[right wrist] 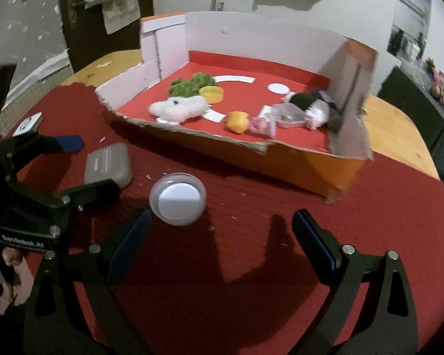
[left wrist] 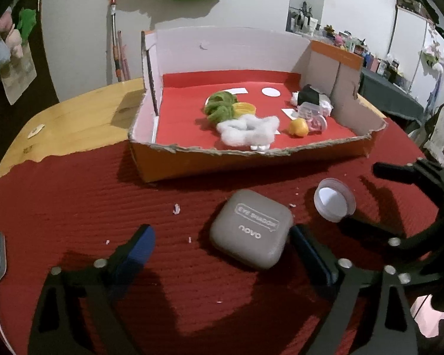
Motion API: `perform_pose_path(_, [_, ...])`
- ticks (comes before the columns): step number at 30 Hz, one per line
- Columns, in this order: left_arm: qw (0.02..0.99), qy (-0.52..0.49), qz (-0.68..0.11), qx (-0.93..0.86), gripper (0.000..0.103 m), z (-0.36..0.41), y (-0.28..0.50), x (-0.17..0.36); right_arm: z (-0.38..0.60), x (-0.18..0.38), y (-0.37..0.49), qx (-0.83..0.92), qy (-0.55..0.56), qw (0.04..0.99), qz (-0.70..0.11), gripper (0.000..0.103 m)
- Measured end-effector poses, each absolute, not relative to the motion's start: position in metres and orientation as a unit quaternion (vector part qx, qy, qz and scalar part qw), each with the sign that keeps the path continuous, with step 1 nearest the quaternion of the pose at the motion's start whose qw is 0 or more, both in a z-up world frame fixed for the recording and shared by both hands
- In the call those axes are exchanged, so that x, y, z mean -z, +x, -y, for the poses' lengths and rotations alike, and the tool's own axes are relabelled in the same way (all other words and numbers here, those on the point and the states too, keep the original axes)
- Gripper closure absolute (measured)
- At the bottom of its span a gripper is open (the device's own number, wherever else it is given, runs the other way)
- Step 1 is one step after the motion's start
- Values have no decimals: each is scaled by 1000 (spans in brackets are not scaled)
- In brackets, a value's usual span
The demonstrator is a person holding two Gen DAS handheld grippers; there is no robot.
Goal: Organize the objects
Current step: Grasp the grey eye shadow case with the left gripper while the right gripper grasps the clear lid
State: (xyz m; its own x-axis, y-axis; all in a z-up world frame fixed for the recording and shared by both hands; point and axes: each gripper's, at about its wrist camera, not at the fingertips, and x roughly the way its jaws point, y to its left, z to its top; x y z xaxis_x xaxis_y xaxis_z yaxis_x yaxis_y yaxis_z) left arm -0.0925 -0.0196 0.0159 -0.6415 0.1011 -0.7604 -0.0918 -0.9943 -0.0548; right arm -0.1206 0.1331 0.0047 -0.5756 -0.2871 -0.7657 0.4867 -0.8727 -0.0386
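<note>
Your left gripper (left wrist: 222, 251) stands spread around the grey eyeshadow case (left wrist: 250, 228) on the red mat (left wrist: 74, 195), your right gripper (right wrist: 219, 236) spread just beside the small clear jar (right wrist: 178, 198), cardboard box (left wrist: 245, 164) beyond.

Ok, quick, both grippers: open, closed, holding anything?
Left gripper: open, holding nothing; grey eyeshadow case sits between its fingers.
Right gripper: open, empty.
</note>
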Motion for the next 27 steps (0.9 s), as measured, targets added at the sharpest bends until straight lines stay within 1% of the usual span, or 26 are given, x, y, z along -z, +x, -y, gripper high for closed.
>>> perform_pose_path(1, [59, -420, 8, -906, 19, 20, -93, -16, -130, -3, -121, 878, 404, 222, -128, 22])
perform_pose_path(2, [64, -419, 10, -906, 24, 20, -93, -16, -127, -2, -121, 877, 404, 224, -132, 26])
perform_pose_path(3, [69, -419, 11, -905, 26, 20, -94, -17, -124, -1, -121, 876, 404, 226, -135, 35])
perform_pose_path(4, [74, -418, 11, -906, 31, 19, -93, -17, -122, 0, -122, 875, 405, 227, -136, 43])
perform_pose_path(5, [80, -417, 11, -905, 36, 18, -93, -17, -120, 0, -122, 876, 403, 229, -135, 44])
perform_pose_path(6, [83, -418, 10, -905, 38, 17, -94, -17, -120, 0, -123, 876, 402, 230, -136, 45])
perform_pose_path(8, [94, -419, 7, -903, 47, 14, -94, -17, -117, -1, -123, 874, 401, 235, -138, 51])
perform_pose_path(10, [95, -417, 2, -904, 47, 11, -93, -18, -115, -2, -122, 873, 401, 240, -137, 64])
perform_pose_path(18, [103, -415, 6, -904, 47, 12, -89, -21, -121, -12, -117, 874, 399, 253, -117, 64])
perform_pose_path(27, [105, -405, 4, -908, 47, 9, -81, -33, -121, -26, -106, 876, 390, 261, -114, 64])
